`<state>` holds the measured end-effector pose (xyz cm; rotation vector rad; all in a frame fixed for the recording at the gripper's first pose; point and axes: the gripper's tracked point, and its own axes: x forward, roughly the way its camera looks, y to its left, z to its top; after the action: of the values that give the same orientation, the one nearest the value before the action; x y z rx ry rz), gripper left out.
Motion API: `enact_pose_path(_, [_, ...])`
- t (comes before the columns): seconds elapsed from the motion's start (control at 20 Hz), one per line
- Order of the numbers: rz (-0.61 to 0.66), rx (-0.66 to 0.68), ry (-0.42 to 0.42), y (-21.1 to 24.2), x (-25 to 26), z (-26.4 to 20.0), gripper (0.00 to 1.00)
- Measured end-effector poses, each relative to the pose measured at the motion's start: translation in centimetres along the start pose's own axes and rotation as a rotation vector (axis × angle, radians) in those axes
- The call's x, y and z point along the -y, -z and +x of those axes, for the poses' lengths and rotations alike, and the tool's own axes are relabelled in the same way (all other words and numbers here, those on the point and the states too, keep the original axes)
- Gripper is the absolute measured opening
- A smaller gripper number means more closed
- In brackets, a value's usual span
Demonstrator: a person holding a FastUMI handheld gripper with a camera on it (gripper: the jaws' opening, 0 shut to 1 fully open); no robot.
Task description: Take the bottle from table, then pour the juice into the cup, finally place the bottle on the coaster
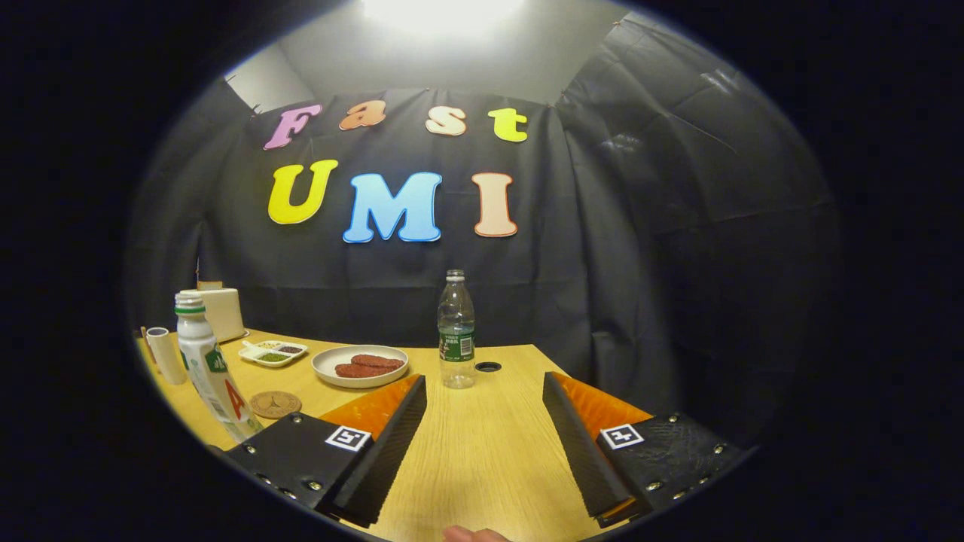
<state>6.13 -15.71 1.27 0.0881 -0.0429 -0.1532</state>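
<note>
A pale wooden desk (pixel 482 452) is seen set against a wall of black cloth, lit from a bright lamp overhead. The claw (pixel 483 421) is held wide open above the bare desktop, with nothing between its fingers. The clear plastic bottle with a green label (pixel 456 331) stands upright just beyond the fingertips, slightly toward the left finger, and is not yet touched; its cap appears to be off, though this cannot be told for certain. Off to the left, past the left finger, a tall white bottle with a green cap (pixel 207 365) is standing, and the round cork coaster (pixel 275 404) lies just beside its base. A slim white cup (pixel 166 355) is seen behind that bottle, near the desk's far left edge. A white round plate holding two brown patties (pixel 360 366) and a small divided white dish (pixel 272 351) lie between. Several risks may be judged from here. The light, nearly empty bottle could be knocked over if one finger is brought against it before the other. When the bottle is carried leftward, the plate could be grazed. The pour could be spilled, since the cup is narrow and partly screened by the white bottle. The coaster could be crowded by that same bottle at set-down.
</note>
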Motion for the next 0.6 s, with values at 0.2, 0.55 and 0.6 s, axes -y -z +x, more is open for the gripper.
enact_pose_path(0.2, [-0.009,0.011,-0.115,-2.6,-7.8,-4.1,0.95])
enact_pose_path(0.55, [-0.017,-0.038,-0.310,-0.1,-18.6,-7.1,0.95])
enact_pose_path(0.6, [-0.020,-0.047,-0.322,0.4,-19.5,-7.0,0.95])
